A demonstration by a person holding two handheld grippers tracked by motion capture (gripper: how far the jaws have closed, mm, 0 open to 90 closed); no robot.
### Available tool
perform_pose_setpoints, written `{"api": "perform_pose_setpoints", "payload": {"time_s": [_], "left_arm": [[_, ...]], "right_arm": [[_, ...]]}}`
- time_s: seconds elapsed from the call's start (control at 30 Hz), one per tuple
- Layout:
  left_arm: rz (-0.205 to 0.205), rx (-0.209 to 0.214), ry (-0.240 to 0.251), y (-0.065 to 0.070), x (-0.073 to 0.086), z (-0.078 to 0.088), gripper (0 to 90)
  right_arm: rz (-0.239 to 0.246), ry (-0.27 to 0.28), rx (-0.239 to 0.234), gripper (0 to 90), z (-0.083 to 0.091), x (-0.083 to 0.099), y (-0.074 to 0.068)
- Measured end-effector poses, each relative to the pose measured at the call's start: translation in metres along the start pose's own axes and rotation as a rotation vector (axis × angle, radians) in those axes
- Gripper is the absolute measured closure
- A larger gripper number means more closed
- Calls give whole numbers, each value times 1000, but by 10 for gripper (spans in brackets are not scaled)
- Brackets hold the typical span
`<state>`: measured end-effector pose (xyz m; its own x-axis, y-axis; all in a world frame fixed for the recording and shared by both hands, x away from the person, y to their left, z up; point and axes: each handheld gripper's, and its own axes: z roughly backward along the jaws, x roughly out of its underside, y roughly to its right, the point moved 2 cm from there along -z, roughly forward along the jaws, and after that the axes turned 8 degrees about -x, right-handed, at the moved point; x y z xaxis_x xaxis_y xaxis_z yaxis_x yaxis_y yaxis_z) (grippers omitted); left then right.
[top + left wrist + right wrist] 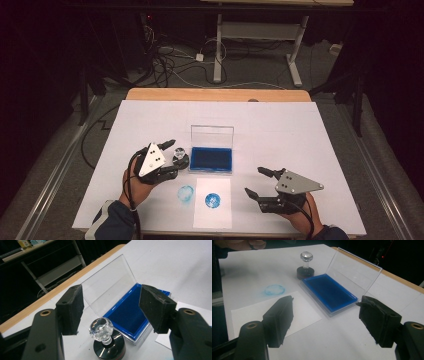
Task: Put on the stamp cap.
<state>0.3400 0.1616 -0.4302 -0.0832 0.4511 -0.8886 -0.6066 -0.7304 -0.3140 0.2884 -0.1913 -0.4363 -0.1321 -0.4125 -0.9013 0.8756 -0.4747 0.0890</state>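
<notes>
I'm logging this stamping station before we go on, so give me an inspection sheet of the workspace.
Surface: white table top, one blue stamp smudge on it.
Job's things: stamp upright beside open ink pad; paper sheet bears a blue print.
Clutter: nothing seen.
Grippers: left gripper open, jaws either side of the stamp's knob, not touching; right gripper open, empty.
Cables: loose cables on the floor.
Surroundings: dark room, desk frame behind.

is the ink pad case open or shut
Open. The ink pad case has its clear lid standing up at the far edge, leaving the blue pad bare; the right gripper view shows the lid raised too.
</notes>
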Motion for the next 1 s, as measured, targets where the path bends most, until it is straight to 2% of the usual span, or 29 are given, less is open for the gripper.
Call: {"api": "perform_pose_setpoints", "payload": {"time_s": [0.57, 0.73, 0.77, 0.83, 0.93, 1.0], "left_arm": [[-5, 18, 9, 2, -1, 13, 344], [-8, 42, 19, 3, -2, 19, 346], [-9, 30, 21, 4, -1, 20, 343], [-9, 31, 24, 4, 0, 23, 282], [-11, 36, 31, 6, 0, 28, 294], [-10, 20, 34, 6, 0, 32, 240]], "right_arm": [[-2, 3, 5, 277, 1, 0, 0], [0, 4, 10, 276, 2, 0, 1], [-1, 6, 12, 277, 2, 0, 1], [7, 3, 16, 277, 2, -1, 1], [10, 4, 22, 276, 3, -1, 0], [15, 6, 28, 277, 4, -2, 1]]}}
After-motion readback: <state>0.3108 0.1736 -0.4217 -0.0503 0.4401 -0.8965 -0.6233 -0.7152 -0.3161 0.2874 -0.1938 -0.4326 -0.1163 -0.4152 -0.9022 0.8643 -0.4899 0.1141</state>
